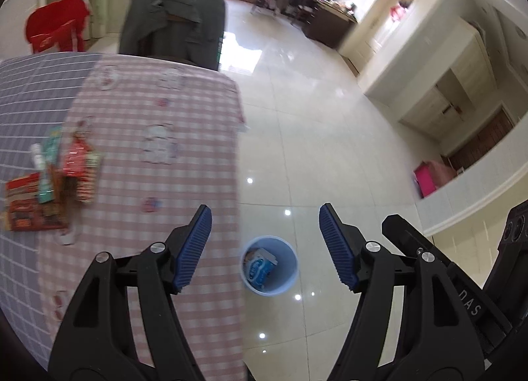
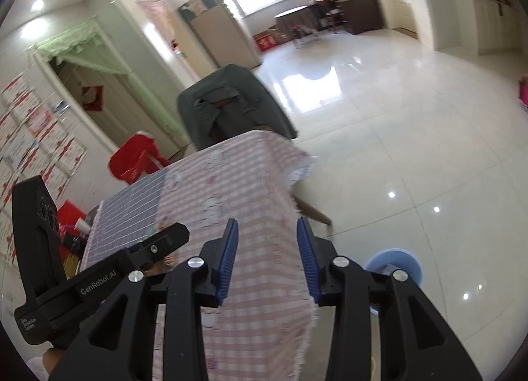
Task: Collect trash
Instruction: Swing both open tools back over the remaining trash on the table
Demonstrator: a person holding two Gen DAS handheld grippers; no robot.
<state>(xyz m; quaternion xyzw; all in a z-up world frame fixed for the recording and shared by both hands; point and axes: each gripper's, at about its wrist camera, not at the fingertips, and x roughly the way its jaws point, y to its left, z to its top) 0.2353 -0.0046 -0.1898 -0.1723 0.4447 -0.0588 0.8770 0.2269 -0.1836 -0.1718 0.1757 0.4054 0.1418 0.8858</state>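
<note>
A pile of snack wrappers (image 1: 49, 183) lies on the left of the table (image 1: 165, 110), which has a pink checked cloth. Down on the floor beside the table edge stands a light blue bin (image 1: 290, 268) with a blue and white package (image 1: 259, 270) inside. My left gripper (image 1: 265, 207) hangs open above the table edge and the bin, and nothing is between its blue pads. My right gripper (image 2: 267, 221) is open too, over the table corner (image 2: 247, 166), and holds nothing. The bin (image 2: 396, 259) shows just right of it, partly hidden by a finger.
A chair draped with a grey-green garment (image 1: 175, 24) stands at the table's far end. A red bag (image 1: 56, 31) sits behind the table to the left. Glossy tiled floor (image 1: 330, 117) stretches to the right, with a pink box (image 1: 425, 179) by the wall.
</note>
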